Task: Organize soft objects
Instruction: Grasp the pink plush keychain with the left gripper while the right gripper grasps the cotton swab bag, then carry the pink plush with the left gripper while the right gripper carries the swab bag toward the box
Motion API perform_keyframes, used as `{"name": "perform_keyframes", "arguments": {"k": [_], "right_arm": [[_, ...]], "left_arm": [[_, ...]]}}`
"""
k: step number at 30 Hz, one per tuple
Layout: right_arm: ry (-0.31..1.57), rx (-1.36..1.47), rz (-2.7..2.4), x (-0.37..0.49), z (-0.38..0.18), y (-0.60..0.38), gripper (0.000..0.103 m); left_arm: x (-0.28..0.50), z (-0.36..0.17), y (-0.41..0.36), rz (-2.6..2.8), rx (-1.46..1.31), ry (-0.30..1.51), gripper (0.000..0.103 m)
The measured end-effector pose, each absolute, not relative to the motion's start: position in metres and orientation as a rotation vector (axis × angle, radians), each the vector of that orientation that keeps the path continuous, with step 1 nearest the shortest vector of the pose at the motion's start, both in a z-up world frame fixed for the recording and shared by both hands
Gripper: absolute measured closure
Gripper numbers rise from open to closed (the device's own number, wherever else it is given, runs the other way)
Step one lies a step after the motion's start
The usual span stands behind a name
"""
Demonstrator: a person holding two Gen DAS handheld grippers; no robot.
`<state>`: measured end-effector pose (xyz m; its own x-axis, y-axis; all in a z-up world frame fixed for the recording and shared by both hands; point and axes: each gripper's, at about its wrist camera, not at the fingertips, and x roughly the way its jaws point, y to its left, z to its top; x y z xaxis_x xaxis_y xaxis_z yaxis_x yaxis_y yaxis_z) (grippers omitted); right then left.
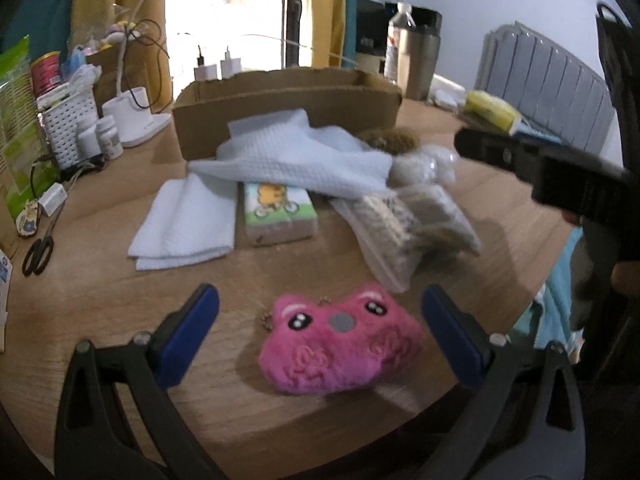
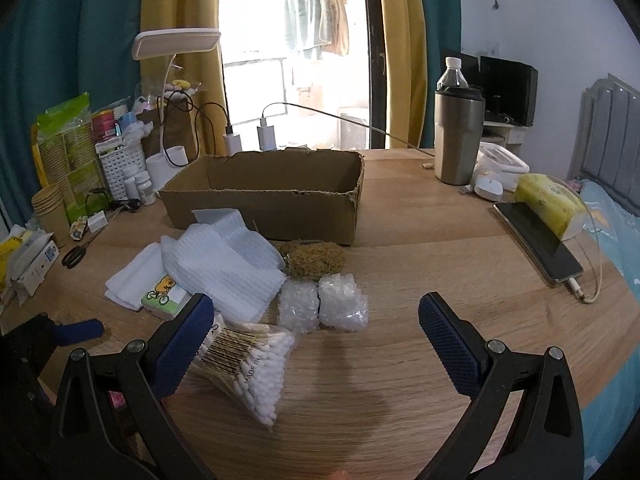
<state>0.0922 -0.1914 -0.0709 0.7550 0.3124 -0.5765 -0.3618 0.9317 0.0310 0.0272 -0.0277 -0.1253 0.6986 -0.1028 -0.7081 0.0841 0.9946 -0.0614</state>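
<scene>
A pink plush animal [image 1: 340, 350] lies on the wooden table between the spread fingers of my open left gripper [image 1: 320, 320]. Behind it lie white cloths [image 1: 288, 152], a tissue pack with a cartoon bear [image 1: 278, 212], a bag of cotton swabs [image 1: 400, 224], a brown scrubby pad [image 1: 388, 138] and an open cardboard box [image 1: 288, 100]. My right gripper [image 2: 316, 328] is open and empty above the table. The swab bag [image 2: 244, 364] lies by its left finger, bubble wrap rolls [image 2: 324, 308] just ahead, then the pad [image 2: 314, 258], cloths [image 2: 224, 264] and box [image 2: 272, 196].
At the left stand a lamp [image 2: 176, 40], a white basket [image 2: 120, 168], pill bottles [image 2: 140, 188], paper cups [image 2: 50, 212] and scissors [image 2: 76, 254]. A steel tumbler [image 2: 458, 136], a phone on its cable [image 2: 536, 240] and a yellow roll [image 2: 550, 204] sit at the right.
</scene>
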Motion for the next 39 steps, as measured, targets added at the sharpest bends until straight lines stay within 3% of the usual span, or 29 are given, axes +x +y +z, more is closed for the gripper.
{"name": "perform_keyframes", "arguments": {"k": [2,4,14,29,32,39], "right_arm": [[0.618,-0.085,0.374,0.093,-0.072,-0.190,0.000],[0.625,-0.085,0.380,0.093,-0.073,-0.188,0.000],[0.699,-0.092,0.436,0.099,-0.091,-0.169,0.000],[0.815,-0.093,0.506,0.109,-0.120,-0.140,0.001],[0.833,-0.105,0.515,0.110,-0.124,-0.137,0.013],[0.834,-0.109,0.549,0.108,-0.123,-0.136,0.026]], "left_arm": [[0.028,-0.129,-0.027,-0.113,-0.020,0.804,0.022],[0.029,-0.133,-0.025,-0.118,-0.028,0.826,0.033],[0.028,-0.132,-0.004,-0.102,-0.085,0.816,0.040],[0.028,-0.131,0.024,-0.053,-0.146,0.800,0.044],[0.027,-0.128,0.026,-0.046,-0.146,0.790,0.044],[0.029,-0.122,0.027,-0.044,-0.148,0.774,0.044]]}}
